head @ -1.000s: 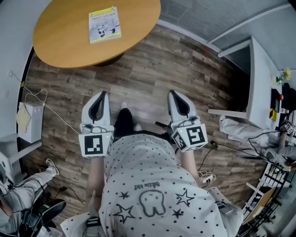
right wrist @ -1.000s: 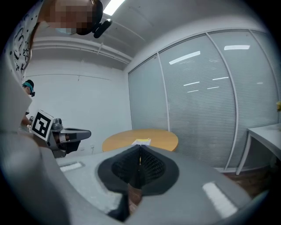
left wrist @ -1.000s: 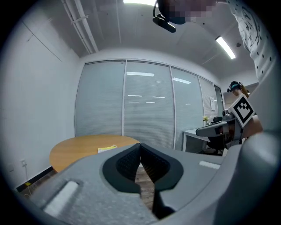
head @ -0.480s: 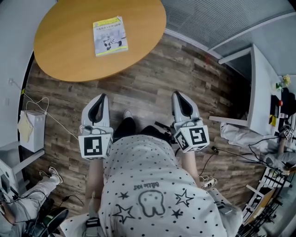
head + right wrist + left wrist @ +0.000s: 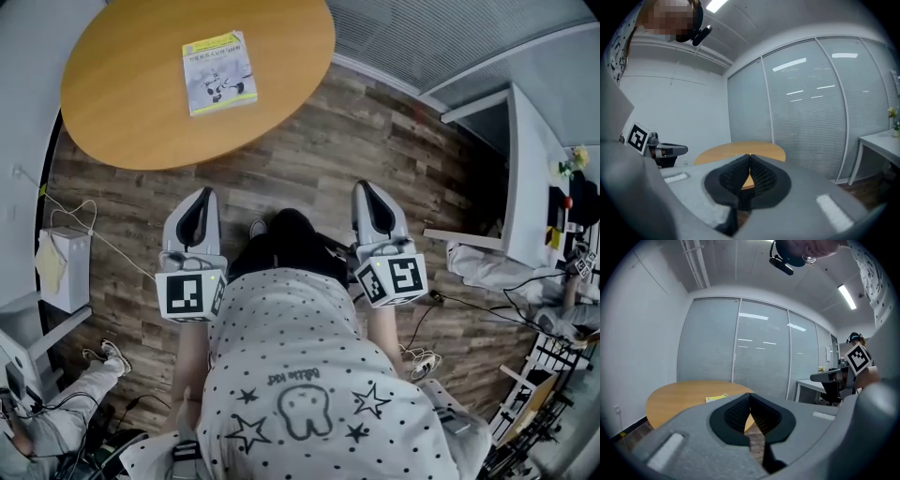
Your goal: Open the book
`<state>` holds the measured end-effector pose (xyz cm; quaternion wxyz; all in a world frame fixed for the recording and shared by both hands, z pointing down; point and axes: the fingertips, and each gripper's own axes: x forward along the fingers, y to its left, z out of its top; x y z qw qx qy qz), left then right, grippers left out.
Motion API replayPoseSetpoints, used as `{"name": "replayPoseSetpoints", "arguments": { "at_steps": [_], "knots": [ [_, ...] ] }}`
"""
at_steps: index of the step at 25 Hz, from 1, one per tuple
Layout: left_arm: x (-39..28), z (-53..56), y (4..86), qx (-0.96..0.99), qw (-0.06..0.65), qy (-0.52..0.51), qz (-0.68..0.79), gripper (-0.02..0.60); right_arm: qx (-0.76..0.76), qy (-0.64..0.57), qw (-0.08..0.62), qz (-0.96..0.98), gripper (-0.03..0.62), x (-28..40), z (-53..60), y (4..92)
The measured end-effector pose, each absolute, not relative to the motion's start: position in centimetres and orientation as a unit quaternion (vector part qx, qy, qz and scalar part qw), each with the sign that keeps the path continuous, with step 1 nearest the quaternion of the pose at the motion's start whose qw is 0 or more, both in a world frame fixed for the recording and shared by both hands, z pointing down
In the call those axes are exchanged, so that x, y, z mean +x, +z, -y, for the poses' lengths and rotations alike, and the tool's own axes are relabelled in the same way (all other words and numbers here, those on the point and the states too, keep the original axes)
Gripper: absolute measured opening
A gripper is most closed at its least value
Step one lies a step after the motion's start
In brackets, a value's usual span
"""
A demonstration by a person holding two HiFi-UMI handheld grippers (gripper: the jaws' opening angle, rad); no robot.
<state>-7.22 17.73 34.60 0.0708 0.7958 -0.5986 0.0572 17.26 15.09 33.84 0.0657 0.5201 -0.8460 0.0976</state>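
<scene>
A thin book [image 5: 219, 72] with a yellow and white cover lies closed and flat on the round wooden table [image 5: 141, 103], far ahead of both grippers. It shows as a yellow sliver, the book [image 5: 716, 398], in the left gripper view. My left gripper [image 5: 201, 199] hangs over the wooden floor, well short of the table, its jaws shut with nothing between them. My right gripper [image 5: 367, 192] is level with it on the other side of the person's body, also shut and empty. In the gripper views the left gripper [image 5: 749, 395] and the right gripper [image 5: 749, 157] point toward the table.
A white desk [image 5: 525, 159] stands at the right with cables [image 5: 469, 300] on the floor beside it. A white bag [image 5: 58, 258] sits at the left wall. Another person's legs [image 5: 66, 394] show at the lower left. Glass partitions [image 5: 759, 348] stand behind the table.
Both grippers and the person have moved forward toward the table, which sits a little lower in the head view. The jaws have stayed shut.
</scene>
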Motion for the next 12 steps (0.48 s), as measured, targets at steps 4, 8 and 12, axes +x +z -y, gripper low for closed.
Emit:
{"name": "replayPoseSetpoints", "arguments": {
  "at_steps": [4,8,12],
  "knots": [
    [-7.3,-17.3,34.3,0.797,0.066,0.060,0.597,0.011,0.521,0.096,0.066,0.845,0.005,17.2,-14.5,33.9],
    [-8.1,-16.8,34.3,0.791,0.066,0.059,0.606,0.011,0.518,0.098,0.070,0.847,0.005,16.8,-13.7,34.1],
    [-8.4,-16.1,34.6,0.784,0.069,0.060,0.613,0.011,0.510,0.100,0.073,0.851,0.005,16.5,-12.5,34.3]
  ]
}}
